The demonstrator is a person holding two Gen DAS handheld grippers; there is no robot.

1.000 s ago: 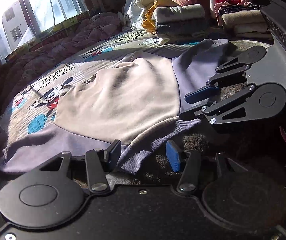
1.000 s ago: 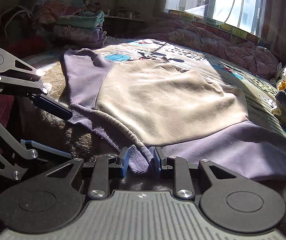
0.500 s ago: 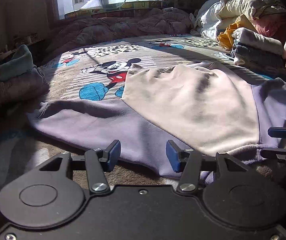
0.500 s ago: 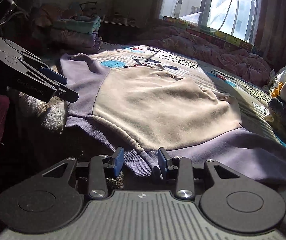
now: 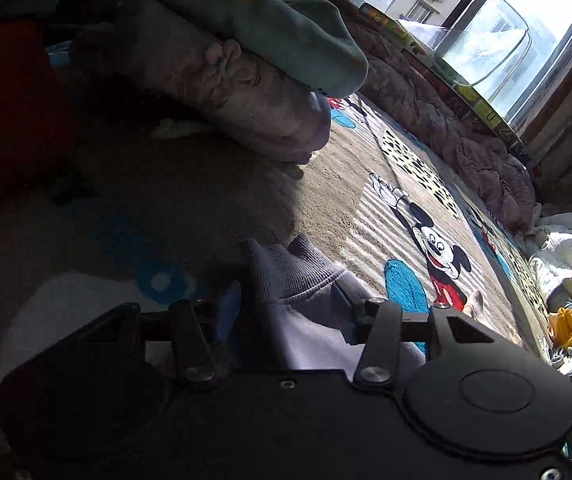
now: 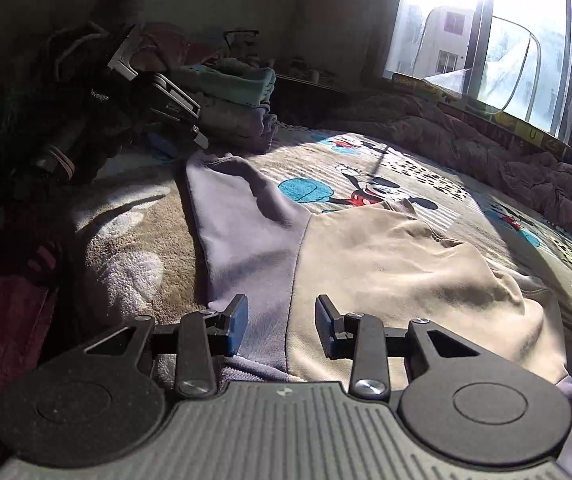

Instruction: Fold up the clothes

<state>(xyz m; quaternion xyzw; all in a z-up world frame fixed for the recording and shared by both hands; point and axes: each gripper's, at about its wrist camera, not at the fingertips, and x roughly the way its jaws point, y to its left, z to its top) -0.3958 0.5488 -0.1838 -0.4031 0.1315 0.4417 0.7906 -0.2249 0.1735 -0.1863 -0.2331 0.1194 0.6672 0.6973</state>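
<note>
Swung round since the earlier frame, the left gripper point(image 5: 286, 300) now straddles the ribbed purple sleeve cuff point(image 5: 294, 268), its jaws having just been closing with the cuff between them; whether the pads press it I cannot tell. On the cartoon-mouse bedspread point(image 6: 426, 168) the beige and purple sweatshirt point(image 6: 386, 256) lies flat. Over its hem, the right gripper point(image 6: 282, 322) hangs released, its jaws having just been opening.

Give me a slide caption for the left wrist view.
Left tool closing around the sweatshirt's ribbed purple cuff on a cartoon-mouse blanket, folded clothes behind.
</note>
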